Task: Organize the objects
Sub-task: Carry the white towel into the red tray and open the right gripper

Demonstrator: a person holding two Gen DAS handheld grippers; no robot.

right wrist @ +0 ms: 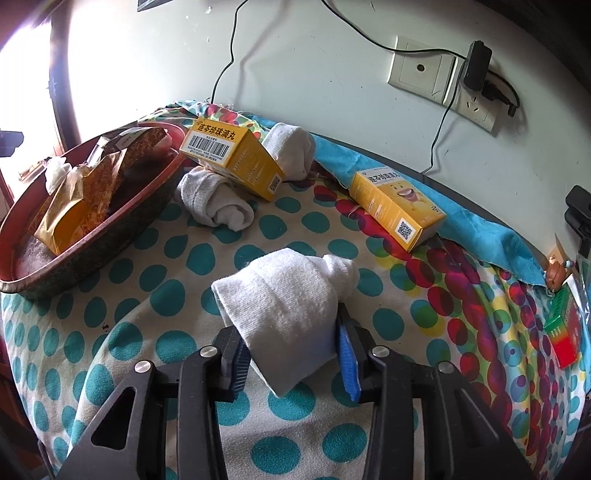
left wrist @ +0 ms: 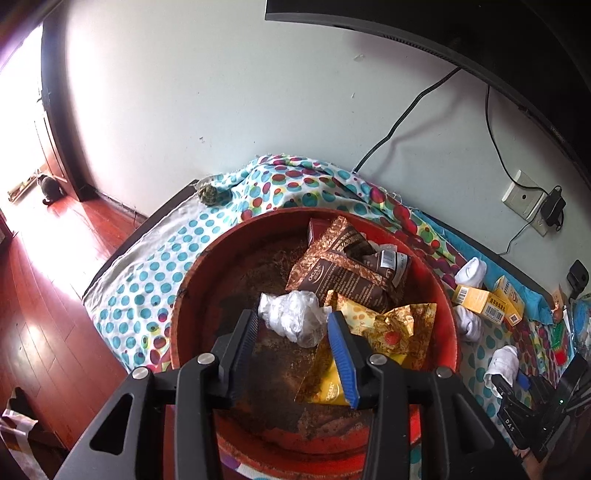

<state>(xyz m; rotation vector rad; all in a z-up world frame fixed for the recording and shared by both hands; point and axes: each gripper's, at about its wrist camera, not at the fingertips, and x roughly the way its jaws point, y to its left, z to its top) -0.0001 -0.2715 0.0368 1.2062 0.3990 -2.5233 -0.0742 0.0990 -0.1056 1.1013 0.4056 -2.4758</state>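
My left gripper [left wrist: 291, 317] hangs open over a red basin [left wrist: 184, 288]. A crumpled clear plastic wrap [left wrist: 291, 314] lies in the basin below its tips, untouched by the pads. Brown [left wrist: 343, 266] and yellow [left wrist: 388, 325] snack packets fill the basin's right side. My right gripper [right wrist: 286, 325] is shut on a rolled white sock [right wrist: 284, 302] resting on the dotted cloth [right wrist: 147, 280]. Two more rolled socks [right wrist: 218, 199] [right wrist: 291, 147] and two yellow boxes [right wrist: 236, 158] [right wrist: 395, 206] lie beyond it. The basin [right wrist: 122, 218] stands to the left.
A wall socket [right wrist: 417, 74] with a black charger [right wrist: 476, 66] and cables sits behind the table. A green and red box [right wrist: 563, 332] lies at the right edge. A monitor [left wrist: 443, 22] hangs above. The wooden floor [left wrist: 55, 295] drops away to the left.
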